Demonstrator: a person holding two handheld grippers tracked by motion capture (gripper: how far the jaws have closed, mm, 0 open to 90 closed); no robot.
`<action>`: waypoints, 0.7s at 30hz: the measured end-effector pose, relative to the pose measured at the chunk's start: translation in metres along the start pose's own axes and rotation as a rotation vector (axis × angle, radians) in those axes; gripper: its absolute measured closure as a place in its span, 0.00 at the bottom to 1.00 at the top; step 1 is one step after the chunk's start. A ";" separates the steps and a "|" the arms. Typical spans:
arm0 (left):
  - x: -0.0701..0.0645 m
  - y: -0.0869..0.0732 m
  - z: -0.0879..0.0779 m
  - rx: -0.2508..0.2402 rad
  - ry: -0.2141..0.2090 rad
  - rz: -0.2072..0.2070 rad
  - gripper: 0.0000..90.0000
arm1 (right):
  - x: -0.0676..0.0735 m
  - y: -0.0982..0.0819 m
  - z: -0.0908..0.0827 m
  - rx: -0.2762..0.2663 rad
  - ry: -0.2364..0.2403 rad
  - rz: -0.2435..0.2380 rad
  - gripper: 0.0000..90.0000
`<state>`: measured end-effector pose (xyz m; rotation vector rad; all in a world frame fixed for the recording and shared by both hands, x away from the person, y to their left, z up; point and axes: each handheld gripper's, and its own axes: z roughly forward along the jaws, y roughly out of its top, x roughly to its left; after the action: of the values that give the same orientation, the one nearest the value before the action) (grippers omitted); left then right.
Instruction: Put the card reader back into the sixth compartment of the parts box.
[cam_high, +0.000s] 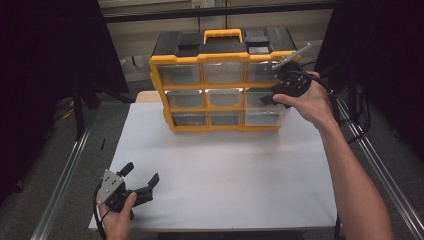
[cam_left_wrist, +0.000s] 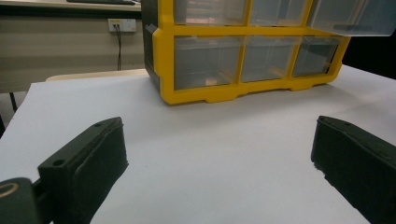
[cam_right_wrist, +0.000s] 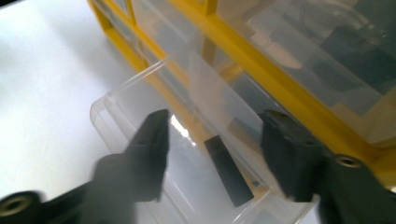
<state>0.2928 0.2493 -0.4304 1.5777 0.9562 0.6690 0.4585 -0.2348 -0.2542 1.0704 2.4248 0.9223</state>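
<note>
Drawer (cam_right_wrist: 154, 121) (clear, pulled out) holds a black block (cam_right_wrist: 229, 170); both hand-held grippers, right (cam_right_wrist: 212, 154) and left (cam_left_wrist: 219, 154), gape.

Setting is looking like a lab or workshop recording station. A white tabletop (cam_high: 220, 170) is sitting between two metal rails (cam_high: 60, 185) running along the floor, with black curtains (cam_high: 45, 55) hanging on both sides. A yellow and black parts organizer (cam_high: 222, 82) with clear drawers is standing at the far end. Behind it, a beige wall is carrying a power outlet (cam_left_wrist: 121, 24) with a cable plugged in.
</note>
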 end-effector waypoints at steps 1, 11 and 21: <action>0.000 0.000 0.000 0.000 0.000 -0.002 0.04 | 0.000 -0.001 0.000 -0.006 -0.004 0.005 0.40; 0.001 0.001 0.002 -0.003 0.009 -0.012 0.04 | 0.001 -0.010 -0.002 -0.104 -0.048 0.072 0.17; 0.000 0.001 0.004 0.002 0.005 -0.006 0.04 | -0.001 -0.029 -0.009 -0.217 -0.094 0.142 0.07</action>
<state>0.2964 0.2475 -0.4305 1.5749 0.9648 0.6679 0.4387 -0.2542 -0.2673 1.1875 2.1381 1.1255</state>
